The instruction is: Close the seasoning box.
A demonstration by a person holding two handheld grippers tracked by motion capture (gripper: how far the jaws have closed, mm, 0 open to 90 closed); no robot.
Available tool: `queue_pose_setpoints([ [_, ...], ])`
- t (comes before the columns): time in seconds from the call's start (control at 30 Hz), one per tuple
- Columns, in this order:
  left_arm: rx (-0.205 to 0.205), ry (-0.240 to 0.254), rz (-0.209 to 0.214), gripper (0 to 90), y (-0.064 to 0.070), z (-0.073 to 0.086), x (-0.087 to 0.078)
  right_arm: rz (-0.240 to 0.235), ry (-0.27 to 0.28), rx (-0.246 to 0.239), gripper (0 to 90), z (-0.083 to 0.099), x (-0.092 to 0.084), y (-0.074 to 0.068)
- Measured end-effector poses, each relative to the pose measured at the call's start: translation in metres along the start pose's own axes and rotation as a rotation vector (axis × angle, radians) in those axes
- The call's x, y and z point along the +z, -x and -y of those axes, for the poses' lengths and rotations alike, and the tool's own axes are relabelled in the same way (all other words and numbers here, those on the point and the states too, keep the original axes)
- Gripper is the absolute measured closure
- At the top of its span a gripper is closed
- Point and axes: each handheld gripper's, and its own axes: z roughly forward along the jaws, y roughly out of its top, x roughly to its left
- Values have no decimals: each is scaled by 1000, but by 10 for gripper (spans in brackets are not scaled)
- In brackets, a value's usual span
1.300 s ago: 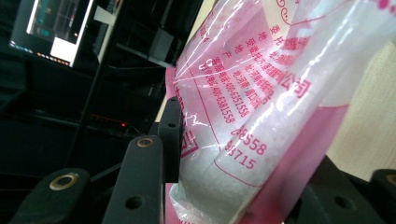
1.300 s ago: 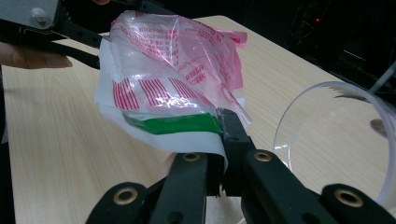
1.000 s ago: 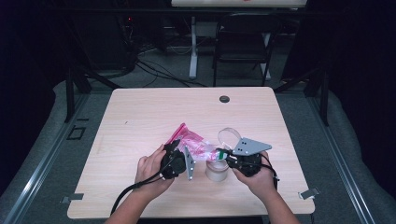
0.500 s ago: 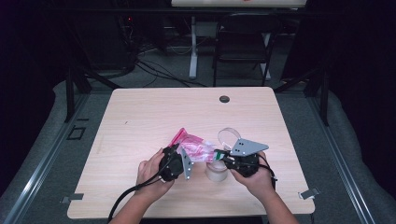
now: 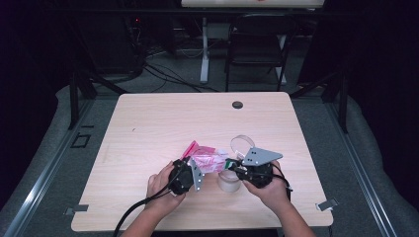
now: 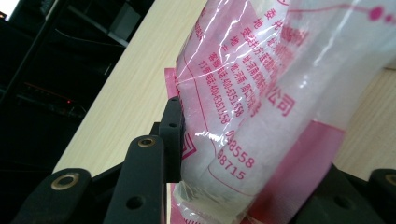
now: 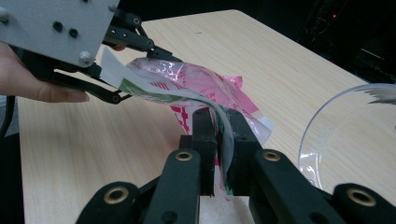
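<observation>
- Two grippers meet over the near middle of the table (image 5: 148, 123): the left gripper (image 5: 190, 174) clamps the pink printed bag (image 6: 261, 93), which bulges out between its jaws.
- The right gripper (image 7: 219, 140) has just been opening its jaws, yet they stand narrow, with the white-and-green paper strip (image 7: 154, 93) between them.
- The bag spans the gap between both grippers, above a clear cup (image 5: 228, 181); a clear lid (image 5: 240, 144) lies just beyond.

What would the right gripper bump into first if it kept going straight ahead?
Probably the left gripper. The right gripper points along the pink and white plastic bag between its just-opening jaws, and the left gripper holds the bag's far end. Depth is hard to judge.
</observation>
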Motion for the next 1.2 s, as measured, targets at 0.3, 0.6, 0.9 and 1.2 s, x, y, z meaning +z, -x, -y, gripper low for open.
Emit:
queue_pose_setpoints([
  [0.3, -32, -5, 41, 660, 5, 4, 6, 1, 4, 0, 735, -1, 1, -1],
  [0.6, -62, -8, 80, 667, 7, 7, 9, 22, 36, 0, 576, -3, -1, -1],
  [0.9, -137, -5, 145, 683, 5, 13, 15, 23, 54, -2, 546, -4, -4, -3],
  [1.2, -240, 6, 228, 699, 2, 23, 22, 27, 74, -2, 532, -4, -9, -3],
])
